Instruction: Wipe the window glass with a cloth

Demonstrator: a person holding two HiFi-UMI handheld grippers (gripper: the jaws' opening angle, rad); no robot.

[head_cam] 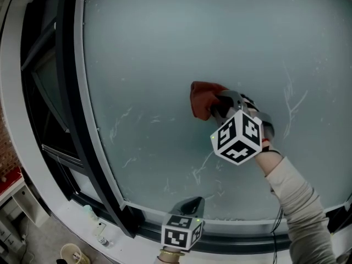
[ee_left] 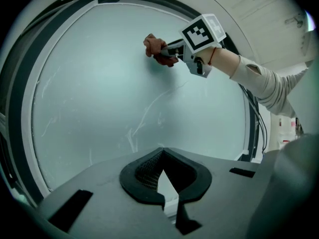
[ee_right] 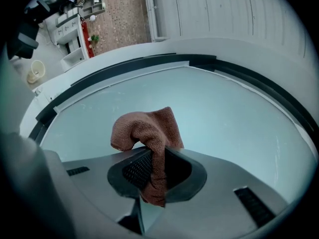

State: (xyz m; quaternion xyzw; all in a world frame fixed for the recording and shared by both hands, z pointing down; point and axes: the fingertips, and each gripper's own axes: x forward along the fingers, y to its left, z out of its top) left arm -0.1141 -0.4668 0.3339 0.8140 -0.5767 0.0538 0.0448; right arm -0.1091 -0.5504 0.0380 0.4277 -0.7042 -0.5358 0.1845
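The frosted window glass (head_cam: 165, 48) fills the head view, with thin white streaks (head_cam: 294, 100) at the right and lower middle. A reddish-brown cloth (head_cam: 202, 98) lies bunched against the glass near its centre, and my right gripper (head_cam: 220, 106) is shut on it. In the right gripper view the cloth (ee_right: 147, 128) hangs pinched between the jaws of that gripper (ee_right: 154, 156), folded over against the pane (ee_right: 224, 113). My left gripper (head_cam: 190, 207) rests low by the bottom frame, shut and holding nothing. From the left gripper view (ee_left: 160, 156) the cloth (ee_left: 155, 48) shows high up.
A dark window frame (head_cam: 82, 147) curves down the left side and along the bottom edge (head_cam: 247, 227). A person's sleeve (head_cam: 300, 202) reaches in from the lower right. Below left stand a small bottle (head_cam: 91, 213) and a pale bucket (head_cam: 71, 253).
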